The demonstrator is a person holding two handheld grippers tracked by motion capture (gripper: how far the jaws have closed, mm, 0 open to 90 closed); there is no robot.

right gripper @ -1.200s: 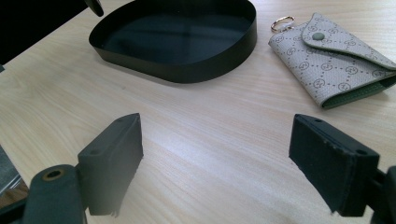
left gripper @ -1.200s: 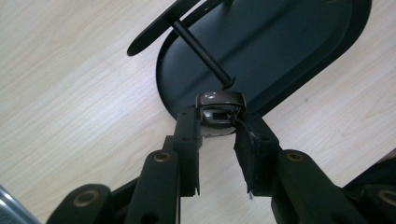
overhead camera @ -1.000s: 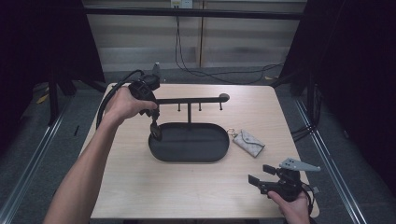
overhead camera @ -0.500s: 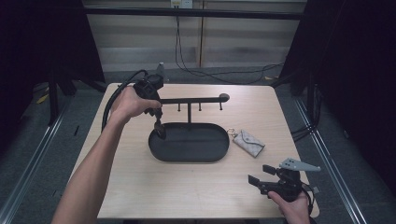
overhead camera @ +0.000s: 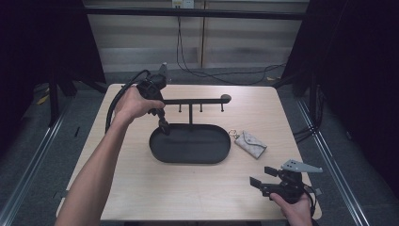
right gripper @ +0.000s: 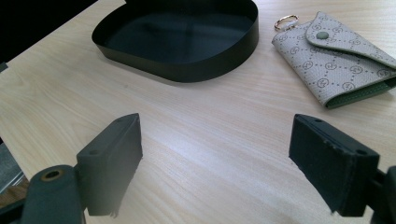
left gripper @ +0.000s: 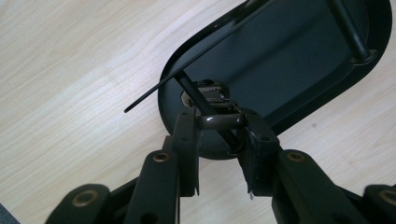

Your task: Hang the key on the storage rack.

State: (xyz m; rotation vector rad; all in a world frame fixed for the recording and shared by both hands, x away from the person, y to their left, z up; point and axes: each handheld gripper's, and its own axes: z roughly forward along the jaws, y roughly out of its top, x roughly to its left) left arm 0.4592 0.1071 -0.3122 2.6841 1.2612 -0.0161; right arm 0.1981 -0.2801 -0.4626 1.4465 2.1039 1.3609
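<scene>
Now left tool (left gripper: pixel 219 135) clenched on a dark metal clasp (left gripper: pixel 220 120) over the black tray (overhead camera: pixel 190 155) at 9 o'clock, right tool (right gripper: pixel 215 163) released above counter (overhead camera: pixel 141 188), pouch (overhead camera: pixel 250 142) at tray's 3 o'clock.

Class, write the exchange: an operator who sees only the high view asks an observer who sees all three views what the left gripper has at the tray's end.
Operator: My view shows the left gripper as a dark tip at the tray. Is it holding anything?
Observer: Yes. The left gripper view shows its jaws shut on a dark metal loop.
Operator: And the right gripper?
Observer: Open. In the right gripper view, bare table lies between its jaws.
</scene>
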